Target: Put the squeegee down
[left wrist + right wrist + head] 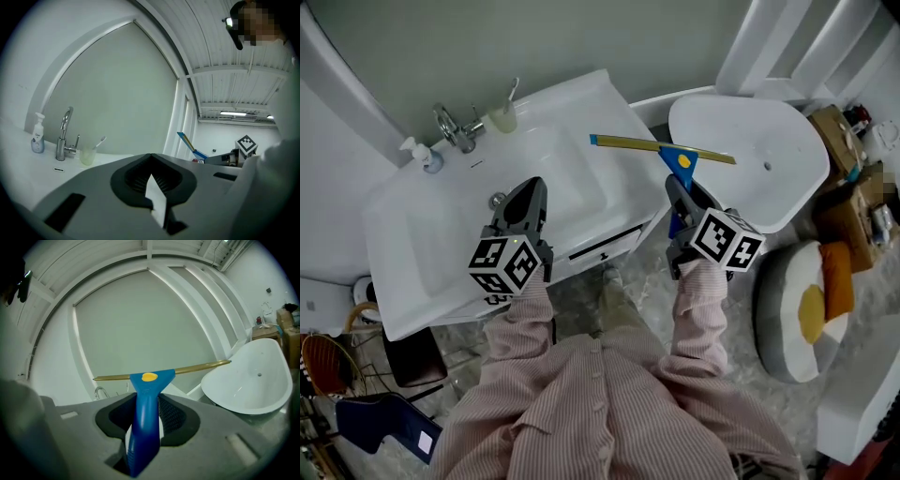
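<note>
The right gripper (pixel 680 195) is clamping the blue handle of the squeegee (pixel 678 159), holding it in the air above the gap between the white sink (pixel 441 220) and the white tub (pixel 755 173). The handle is pointing away from the person, along the jaws. The gold blade is lying crosswise at the far end, running left to right. The left gripper (pixel 528 192) is hovering over the sink — jaws pressed together, empty.

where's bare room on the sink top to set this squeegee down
Bare for the squeegee: the sink top's right flat, between basin and edge, and the left flat in front of the soap bottle. Crowded: the back ledge, with soap bottle, faucet and toothbrush cup. The white tub at right is bare too.
</note>
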`<state>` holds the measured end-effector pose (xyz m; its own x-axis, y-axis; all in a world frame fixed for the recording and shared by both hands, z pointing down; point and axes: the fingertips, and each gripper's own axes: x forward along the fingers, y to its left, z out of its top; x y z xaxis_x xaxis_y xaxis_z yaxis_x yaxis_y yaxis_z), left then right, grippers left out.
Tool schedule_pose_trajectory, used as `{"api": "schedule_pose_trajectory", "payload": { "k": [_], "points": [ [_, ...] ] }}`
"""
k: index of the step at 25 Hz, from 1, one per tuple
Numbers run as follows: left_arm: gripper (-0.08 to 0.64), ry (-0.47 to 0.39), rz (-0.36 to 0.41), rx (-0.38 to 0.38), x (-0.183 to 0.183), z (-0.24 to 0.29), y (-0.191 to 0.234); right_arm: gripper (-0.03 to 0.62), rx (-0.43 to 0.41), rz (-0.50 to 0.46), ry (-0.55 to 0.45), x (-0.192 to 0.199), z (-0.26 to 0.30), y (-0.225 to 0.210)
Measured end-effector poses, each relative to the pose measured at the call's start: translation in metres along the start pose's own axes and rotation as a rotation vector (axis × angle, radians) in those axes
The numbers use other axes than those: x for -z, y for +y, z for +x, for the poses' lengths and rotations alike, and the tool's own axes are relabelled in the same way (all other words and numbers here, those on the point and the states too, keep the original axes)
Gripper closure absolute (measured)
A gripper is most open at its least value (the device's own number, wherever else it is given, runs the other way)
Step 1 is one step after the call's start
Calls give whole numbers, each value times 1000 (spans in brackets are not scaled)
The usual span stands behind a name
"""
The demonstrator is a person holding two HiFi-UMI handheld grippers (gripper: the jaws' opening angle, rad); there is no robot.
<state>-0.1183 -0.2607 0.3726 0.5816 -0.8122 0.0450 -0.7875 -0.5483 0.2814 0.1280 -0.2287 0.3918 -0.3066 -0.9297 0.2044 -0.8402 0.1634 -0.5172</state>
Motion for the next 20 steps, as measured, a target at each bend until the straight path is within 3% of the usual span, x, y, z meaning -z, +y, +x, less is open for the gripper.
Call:
{"api": "schedule_pose_trajectory", "payload": {
  "k": [9, 20],
  "points": [
    [558, 48, -39, -66, 8, 61, 33, 455, -34, -50, 88, -24, 82, -25],
    [558, 82, -78, -167, 21, 113, 71, 455, -58, -111, 250, -13, 170, -59]
  ]
}}
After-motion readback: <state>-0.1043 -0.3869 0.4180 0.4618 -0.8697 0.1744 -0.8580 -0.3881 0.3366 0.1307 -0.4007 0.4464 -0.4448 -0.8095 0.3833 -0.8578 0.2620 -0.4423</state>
